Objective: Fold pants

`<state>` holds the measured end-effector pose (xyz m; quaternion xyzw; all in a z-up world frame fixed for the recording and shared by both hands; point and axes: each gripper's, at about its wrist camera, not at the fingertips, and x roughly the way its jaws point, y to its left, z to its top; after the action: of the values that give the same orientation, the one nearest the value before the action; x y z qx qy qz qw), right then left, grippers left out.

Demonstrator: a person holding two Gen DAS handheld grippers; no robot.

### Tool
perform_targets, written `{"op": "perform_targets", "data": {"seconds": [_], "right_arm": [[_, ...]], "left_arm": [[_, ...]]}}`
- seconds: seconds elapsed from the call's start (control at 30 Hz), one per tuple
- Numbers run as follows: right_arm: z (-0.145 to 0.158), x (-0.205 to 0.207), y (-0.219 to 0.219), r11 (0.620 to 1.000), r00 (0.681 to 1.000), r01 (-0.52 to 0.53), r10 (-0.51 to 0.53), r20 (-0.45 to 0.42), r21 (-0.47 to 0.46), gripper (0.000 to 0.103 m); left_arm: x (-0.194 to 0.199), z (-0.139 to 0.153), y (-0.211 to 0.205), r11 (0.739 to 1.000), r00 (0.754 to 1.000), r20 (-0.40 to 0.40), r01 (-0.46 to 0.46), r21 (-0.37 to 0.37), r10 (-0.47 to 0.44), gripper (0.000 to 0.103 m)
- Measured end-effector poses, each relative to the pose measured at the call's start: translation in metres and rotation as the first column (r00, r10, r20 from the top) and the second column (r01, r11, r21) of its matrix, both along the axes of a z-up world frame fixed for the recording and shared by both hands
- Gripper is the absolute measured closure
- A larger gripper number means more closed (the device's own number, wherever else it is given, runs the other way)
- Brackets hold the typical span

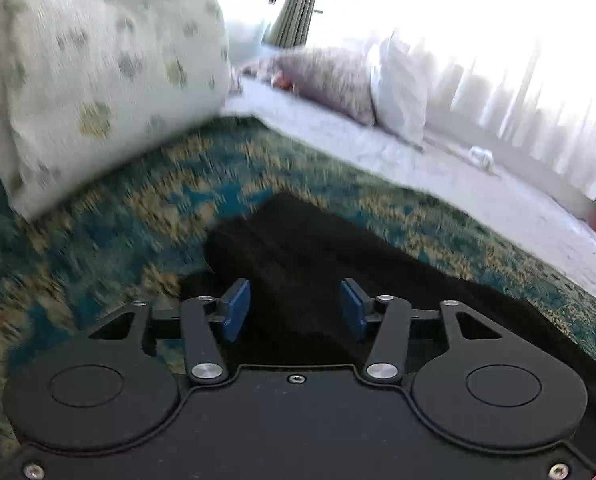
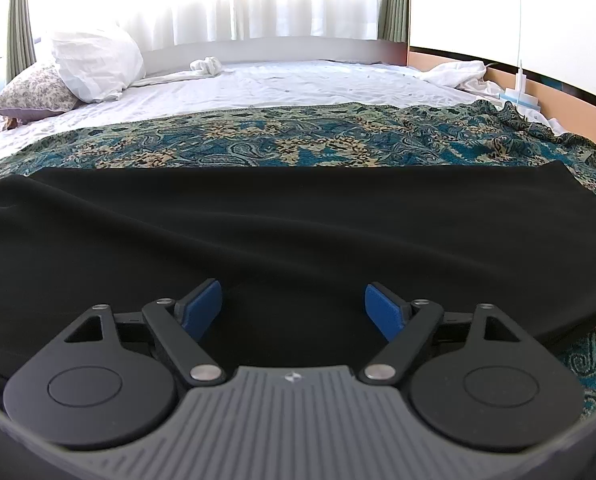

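Left-wrist view: a pale spotted pillow [image 1: 97,80] stands at far left, blurred, on a teal-and-gold patterned bedspread [image 1: 97,240] that covers the near part of the bed. At centre the left claw [image 1: 293,308] is parted, its blue pads [image 1: 235,310] clear of the cloth; a raised fold of the black pants [image 1: 318,248] lies between and beyond them, not pinched. To the right, a floral pillow [image 1: 330,80] and a white pillow [image 1: 402,88] rest on the white sheet [image 1: 458,184] before a bright curtained window [image 1: 498,40]. Right-wrist view: the same floral pillow [image 2: 33,92] and white pillow [image 2: 97,64] lie at upper left. The pants [image 2: 257,224] stretch flat across the whole width of the bedspread [image 2: 298,140], one end reaching the right side. The right claw [image 2: 293,308] is spread wide just above the near part of the pants, its pads [image 2: 201,308] gripping nothing. A crumpled white cloth [image 2: 458,74] lies at far upper right.
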<state>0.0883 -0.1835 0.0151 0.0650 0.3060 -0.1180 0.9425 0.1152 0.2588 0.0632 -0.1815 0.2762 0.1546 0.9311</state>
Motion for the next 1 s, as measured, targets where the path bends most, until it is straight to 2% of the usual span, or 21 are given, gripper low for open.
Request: {"op": "perform_targets", "data": {"seconds": [0.1,0.17,0.2,0.23,0.3,0.37,0.5,0.6,0.67,0.73,0.8,0.83,0.9,1.0], "right_arm": [[0.005,-0.002,0.003,1.000,1.000,-0.015,0.015,0.003,-0.004,0.014],[0.018,-0.013,0.017,0.994,0.993,-0.097,0.100,0.061,-0.058,0.014],[0.025,-0.022,0.031,0.981,0.981,-0.155,0.167,0.099,-0.117,0.011],[0.030,-0.029,0.046,0.959,0.963,-0.217,0.241,0.117,-0.185,0.011],[0.036,-0.036,0.078,0.895,0.917,-0.340,0.384,0.110,-0.288,0.010],[0.039,-0.036,0.104,0.845,0.873,-0.427,0.478,0.097,-0.322,0.010],[0.039,-0.029,0.148,0.775,0.793,-0.566,0.605,0.070,-0.282,0.010],[0.035,-0.031,0.179,0.714,0.734,-0.640,0.677,0.049,-0.283,0.010],[0.031,-0.033,0.196,0.681,0.706,-0.667,0.707,0.034,-0.302,0.010],[0.024,-0.034,0.210,0.666,0.697,-0.674,0.717,0.025,-0.321,0.010],[0.022,-0.032,0.216,0.672,0.699,-0.678,0.715,0.022,-0.300,0.012],[0.022,-0.031,0.217,0.679,0.702,-0.680,0.711,0.021,-0.276,0.015],[0.023,-0.026,0.217,0.707,0.724,-0.667,0.690,0.022,-0.236,0.029],[0.021,-0.023,0.217,0.734,0.751,-0.639,0.660,0.021,-0.233,0.036]], "left_arm": [[0.020,-0.019,-0.002,0.998,0.993,-0.100,-0.063,-0.006,0.062,0.046],[0.027,-0.030,-0.001,0.997,0.991,-0.115,-0.076,-0.019,0.073,0.046],[0.030,-0.035,-0.004,0.997,0.992,-0.108,-0.071,-0.014,0.069,0.047],[0.029,-0.036,-0.007,0.998,0.992,-0.107,-0.064,-0.002,0.063,0.050],[0.031,-0.037,-0.011,0.998,0.991,-0.120,-0.065,0.011,0.066,0.092],[0.032,-0.035,-0.008,0.996,0.990,-0.113,-0.088,0.002,0.088,0.096],[0.018,-0.016,-0.005,0.996,0.995,-0.060,-0.085,-0.009,0.084,0.098],[0.010,0.002,-0.002,0.998,0.998,-0.028,-0.055,-0.024,0.054,0.098],[0.007,0.011,-0.001,0.999,0.999,-0.024,-0.038,-0.028,0.038,0.098],[0.005,0.015,0.001,0.999,0.999,-0.024,-0.030,-0.038,0.029,0.098],[0.003,0.017,0.002,0.999,1.000,-0.020,-0.024,-0.049,0.023,0.098],[0.002,0.017,0.002,0.999,1.000,-0.019,-0.022,-0.049,0.021,0.098],[0.000,0.016,0.003,0.998,1.000,-0.024,-0.021,-0.053,0.020,0.098],[-0.005,0.015,0.007,0.997,0.999,-0.025,-0.026,-0.077,0.024,0.098]]}}
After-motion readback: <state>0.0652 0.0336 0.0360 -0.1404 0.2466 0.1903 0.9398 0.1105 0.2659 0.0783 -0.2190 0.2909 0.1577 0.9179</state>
